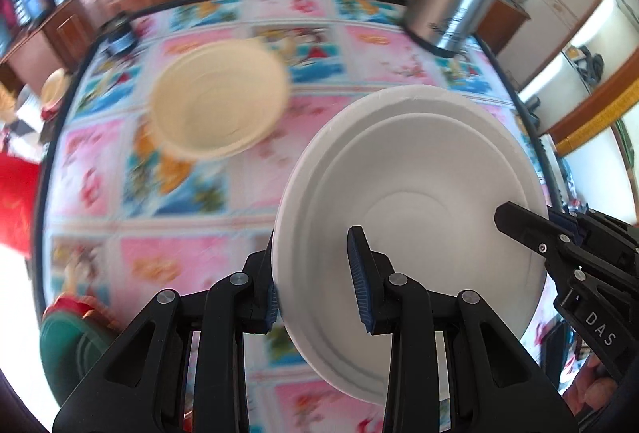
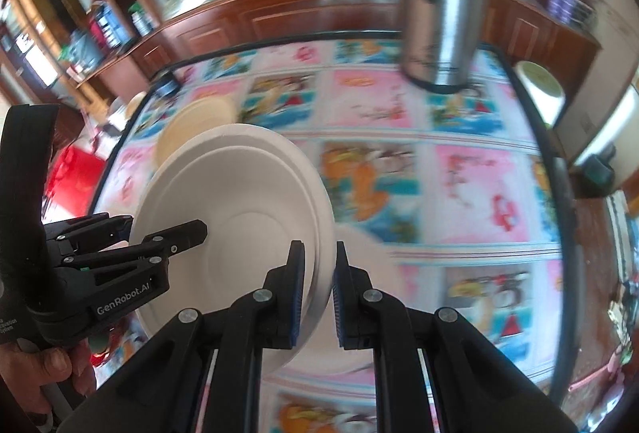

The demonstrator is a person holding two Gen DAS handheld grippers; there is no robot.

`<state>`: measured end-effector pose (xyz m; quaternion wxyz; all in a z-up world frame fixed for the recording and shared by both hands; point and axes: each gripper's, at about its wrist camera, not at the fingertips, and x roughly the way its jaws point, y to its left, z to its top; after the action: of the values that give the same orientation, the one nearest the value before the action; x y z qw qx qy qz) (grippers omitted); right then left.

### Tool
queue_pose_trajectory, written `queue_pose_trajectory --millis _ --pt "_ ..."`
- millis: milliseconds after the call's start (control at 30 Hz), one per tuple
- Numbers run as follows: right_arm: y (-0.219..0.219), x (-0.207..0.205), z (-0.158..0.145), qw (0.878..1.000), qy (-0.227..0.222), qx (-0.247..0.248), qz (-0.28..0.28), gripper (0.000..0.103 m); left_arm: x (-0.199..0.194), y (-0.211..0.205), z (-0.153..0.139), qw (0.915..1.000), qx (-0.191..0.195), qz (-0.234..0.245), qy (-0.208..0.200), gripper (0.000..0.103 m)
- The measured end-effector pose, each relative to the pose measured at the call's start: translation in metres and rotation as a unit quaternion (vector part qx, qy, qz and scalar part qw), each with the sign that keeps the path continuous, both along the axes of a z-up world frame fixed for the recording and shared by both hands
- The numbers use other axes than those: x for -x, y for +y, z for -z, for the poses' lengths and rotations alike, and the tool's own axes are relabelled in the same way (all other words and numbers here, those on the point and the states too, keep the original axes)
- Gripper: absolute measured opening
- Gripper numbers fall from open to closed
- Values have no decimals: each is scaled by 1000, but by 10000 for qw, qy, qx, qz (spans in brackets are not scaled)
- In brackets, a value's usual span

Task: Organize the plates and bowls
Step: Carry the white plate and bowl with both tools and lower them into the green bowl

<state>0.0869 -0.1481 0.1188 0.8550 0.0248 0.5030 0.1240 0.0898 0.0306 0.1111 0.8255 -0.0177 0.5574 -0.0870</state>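
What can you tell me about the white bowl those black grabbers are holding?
The white bowl looks like matte moulded paper pulp, round, with stepped rings inside and a flat middle. It seems to be two bowls nested, since a second rim shows. It is held up, tilted, above the cartoon tablecloth. The left hand-held gripper and right hand-held gripper each straddle opposite rims.

The right gripper (image 2: 319, 293) straddles the rim of tilted white plates (image 2: 235, 209). The left gripper (image 2: 187, 233) reaches over them from the left, above the table (image 2: 459, 173).
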Motion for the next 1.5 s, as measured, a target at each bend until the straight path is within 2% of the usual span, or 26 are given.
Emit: queue_pose_trajectory --millis 367,667,933,1133,1500 --pt "111 36 1 9946 25 -10 -1038 12 74 120 -13 9965 159 -819 13 30" --pt "185 64 4 9831 48 33 -1830 12 127 188 -10 9895 153 -1434 102 30" --pt "234 80 13 9738 121 158 -2266 14 151 221 2 9846 108 -1733 212 30" --pt "260 85 21 9672 143 403 -2503 15 156 231 13 9826 -80 -1828 312 30" --pt "281 90 38 9584 175 891 -2705 15 159 232 30 9820 -379 -1804 409 30"
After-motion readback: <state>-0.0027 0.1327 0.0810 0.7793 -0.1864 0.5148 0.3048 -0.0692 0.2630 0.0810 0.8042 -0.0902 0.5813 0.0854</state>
